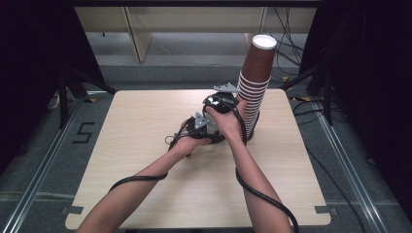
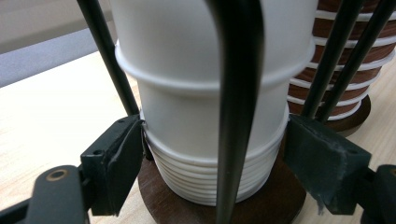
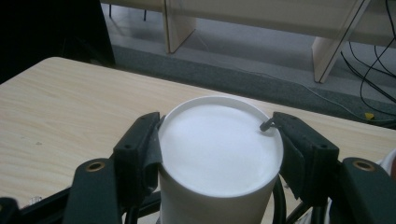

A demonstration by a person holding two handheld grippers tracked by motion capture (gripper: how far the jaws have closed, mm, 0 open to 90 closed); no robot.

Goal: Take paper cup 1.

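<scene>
The right gripper has its jaws closed on the base of the top white cup, upside down on the white cup stack near the middle of the table; lower down, the left gripper clamps that stack near its bottom, above a round brown base; a tall brown cup stack stands just beside it

Both forearms bare, no sleeves. Left gripper and right gripper: black bodies, grey three-cornered top plates, thick black trailing cables. Jaws black with dark padded faces, brass-coloured eyelets at their bases.
</scene>
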